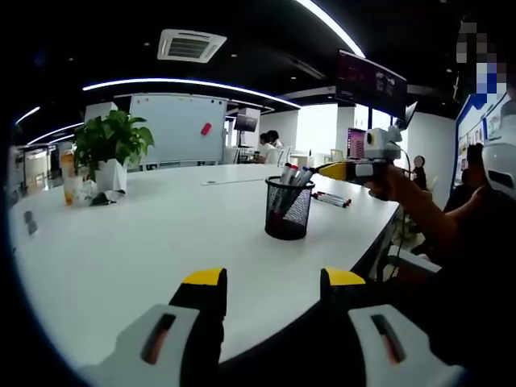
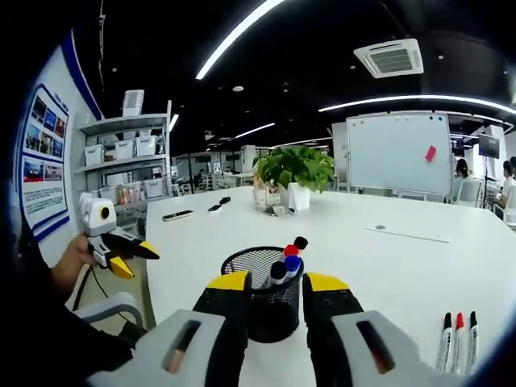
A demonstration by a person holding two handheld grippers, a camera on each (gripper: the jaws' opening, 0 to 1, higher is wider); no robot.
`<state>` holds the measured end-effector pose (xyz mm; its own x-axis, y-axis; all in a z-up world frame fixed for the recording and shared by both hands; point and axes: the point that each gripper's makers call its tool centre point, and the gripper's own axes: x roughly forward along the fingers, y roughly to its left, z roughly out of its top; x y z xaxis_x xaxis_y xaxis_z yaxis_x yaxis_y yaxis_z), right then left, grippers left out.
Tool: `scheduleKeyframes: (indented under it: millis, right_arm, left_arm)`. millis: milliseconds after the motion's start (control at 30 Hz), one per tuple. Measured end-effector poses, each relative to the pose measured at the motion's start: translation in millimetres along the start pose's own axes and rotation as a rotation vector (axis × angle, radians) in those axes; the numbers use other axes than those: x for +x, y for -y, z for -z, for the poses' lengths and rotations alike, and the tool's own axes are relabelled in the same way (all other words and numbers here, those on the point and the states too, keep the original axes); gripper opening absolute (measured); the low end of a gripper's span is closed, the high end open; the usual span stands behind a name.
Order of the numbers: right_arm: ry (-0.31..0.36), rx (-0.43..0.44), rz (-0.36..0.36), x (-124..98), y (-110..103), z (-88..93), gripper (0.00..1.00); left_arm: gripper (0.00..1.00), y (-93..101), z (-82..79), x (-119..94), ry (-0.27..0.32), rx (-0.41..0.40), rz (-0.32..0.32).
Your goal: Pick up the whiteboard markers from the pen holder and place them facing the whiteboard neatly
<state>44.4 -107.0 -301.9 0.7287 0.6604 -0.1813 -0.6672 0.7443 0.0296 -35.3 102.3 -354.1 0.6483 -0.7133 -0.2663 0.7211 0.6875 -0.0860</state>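
Observation:
A black mesh pen holder (image 1: 288, 211) stands on the white table (image 1: 145, 250) and holds several markers (image 1: 293, 173). My right gripper (image 1: 329, 170), held by a hand, hovers at their tops. In the right gripper view the holder (image 2: 260, 310) sits just beyond my right gripper (image 2: 278, 282), whose open jaws stand either side of the red, blue and black marker caps (image 2: 289, 258) without closing on them. Three markers (image 2: 458, 339) lie side by side on the table, also seen beyond the holder (image 1: 331, 198). My left gripper (image 1: 274, 280) is open and empty near the table's edge, and appears at the left (image 2: 133, 256). The whiteboard (image 2: 399, 153) stands at the far end.
A potted plant (image 2: 294, 173) and drink cups (image 1: 69, 181) stand at the table's far side. A sheet of paper (image 2: 411, 235) lies toward the whiteboard (image 1: 177, 125). Shelves with boxes (image 2: 129, 153) line the wall. People sit in the background (image 1: 270, 145).

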Motion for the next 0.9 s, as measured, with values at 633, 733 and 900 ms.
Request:
scheduleKeyframes:
  millis: [633, 733, 900]
  right_arm:
    - [-0.010, -0.051, -0.031, 13.4, -19.7, -0.5, 0.25]
    - [-0.013, -0.056, -0.031, 16.1, -20.4, -1.8, 0.23]
    - [-0.029, -0.097, -0.005, 20.3, -20.2, -0.2, 0.18]
  left_arm:
    - [0.48, -1.0, 0.7, -0.5, 0.003, -0.004, 0.001]
    - [0.48, -0.9, 0.4, -0.1, 0.004, -0.004, 0.001]
    - [0.48, -1.5, -0.2, -0.4, 0.005, -0.004, 0.000]
